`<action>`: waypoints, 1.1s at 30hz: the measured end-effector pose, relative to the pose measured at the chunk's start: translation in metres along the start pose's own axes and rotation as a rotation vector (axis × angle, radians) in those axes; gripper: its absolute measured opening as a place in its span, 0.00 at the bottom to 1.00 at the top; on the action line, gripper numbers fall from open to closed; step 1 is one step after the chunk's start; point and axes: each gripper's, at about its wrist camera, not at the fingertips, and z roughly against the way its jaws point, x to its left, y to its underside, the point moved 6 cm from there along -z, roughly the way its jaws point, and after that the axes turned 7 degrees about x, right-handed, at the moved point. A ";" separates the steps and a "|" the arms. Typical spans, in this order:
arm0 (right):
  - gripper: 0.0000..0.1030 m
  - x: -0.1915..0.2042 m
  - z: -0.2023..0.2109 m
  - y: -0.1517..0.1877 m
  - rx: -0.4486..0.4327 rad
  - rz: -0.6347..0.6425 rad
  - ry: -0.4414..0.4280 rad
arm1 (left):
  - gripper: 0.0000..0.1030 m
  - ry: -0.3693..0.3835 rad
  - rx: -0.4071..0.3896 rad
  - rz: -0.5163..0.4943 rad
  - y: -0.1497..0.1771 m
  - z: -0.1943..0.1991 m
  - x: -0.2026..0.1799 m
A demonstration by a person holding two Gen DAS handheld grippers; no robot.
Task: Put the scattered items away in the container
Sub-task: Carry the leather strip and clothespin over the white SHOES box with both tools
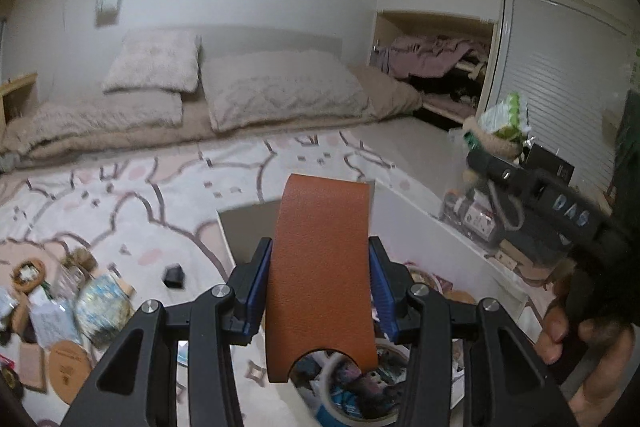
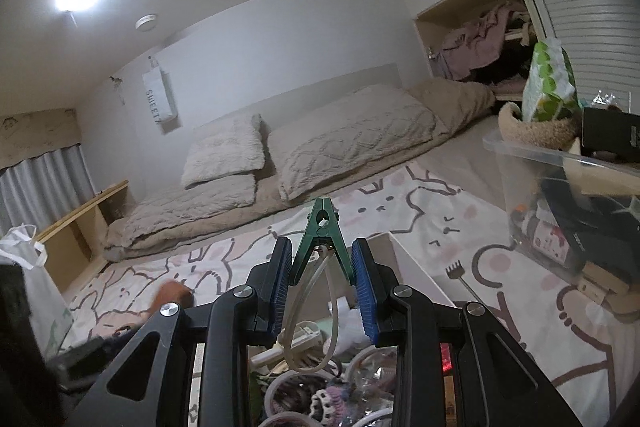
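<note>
The left gripper is clamped on a curved orange-brown leather-textured sheet with a half-round notch in its near edge, its blue ribbed pads pressing both long sides. The sheet hangs above the open white rectangular box, the container, which sits on a pale rug printed with rabbit outlines. In the box's near end lie rolls of tape and small jumbled items.

The right gripper is closed narrowly on a green plastic clothes peg, which points away from the camera; a cream looped cord dangles from it over the same box, above a tangle of rings and a white power strip.

Near the rug's left edge, scattered items remain: a round cork coaster, a small black cap and a blurred foil packet.

Beside the box's right side stands a clear plastic bin with bottles. A white bag on the wall reads "SWEET". In the left view the right gripper's black body bears the hand-written letters "DAS".
</note>
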 end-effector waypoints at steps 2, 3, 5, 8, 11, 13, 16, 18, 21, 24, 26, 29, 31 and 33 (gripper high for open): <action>0.30 -0.002 -0.002 0.001 0.008 -0.007 0.001 | 0.44 -0.001 0.030 0.007 0.004 -0.014 -0.002; 0.30 -0.004 -0.003 0.002 0.012 -0.010 0.001 | 0.44 -0.010 0.041 0.002 0.004 -0.020 -0.003; 0.30 -0.005 -0.006 0.003 0.021 -0.011 0.001 | 0.44 -0.038 0.055 -0.017 0.003 -0.032 -0.005; 0.30 -0.006 -0.009 0.006 0.032 -0.011 0.005 | 0.44 -0.096 0.069 -0.053 -0.001 -0.047 -0.002; 0.30 -0.008 -0.013 0.008 0.042 -0.014 0.007 | 0.44 -0.152 0.087 -0.079 -0.005 -0.060 0.004; 0.30 -0.009 -0.015 0.009 0.048 -0.017 0.007 | 0.44 -0.179 0.103 -0.097 -0.007 -0.068 0.008; 0.31 -0.009 -0.019 0.011 0.058 -0.021 0.006 | 0.44 -0.221 0.124 -0.133 -0.006 -0.080 0.012; 0.30 -0.009 -0.021 0.011 0.064 -0.020 0.006 | 0.44 -0.242 0.136 -0.145 -0.005 -0.088 0.015; 0.31 -0.011 -0.022 0.013 0.071 -0.022 0.010 | 0.45 -0.291 0.143 -0.159 -0.004 -0.098 0.021; 0.30 -0.013 -0.024 0.014 0.077 -0.029 0.011 | 0.81 -0.340 0.135 -0.151 -0.004 -0.104 0.030; 0.30 -0.014 -0.026 0.015 0.083 -0.031 0.011 | 0.82 -0.352 0.123 -0.138 -0.006 -0.103 0.035; 0.30 -0.014 -0.028 0.017 0.090 -0.028 0.012 | 0.82 -0.353 0.126 -0.140 -0.006 -0.101 0.038; 0.30 -0.013 -0.028 0.017 0.093 -0.025 0.011 | 0.82 -0.352 0.121 -0.145 -0.006 -0.098 0.038; 0.30 -0.011 -0.030 0.019 0.099 -0.020 0.010 | 0.82 -0.345 0.115 -0.144 -0.004 -0.094 0.039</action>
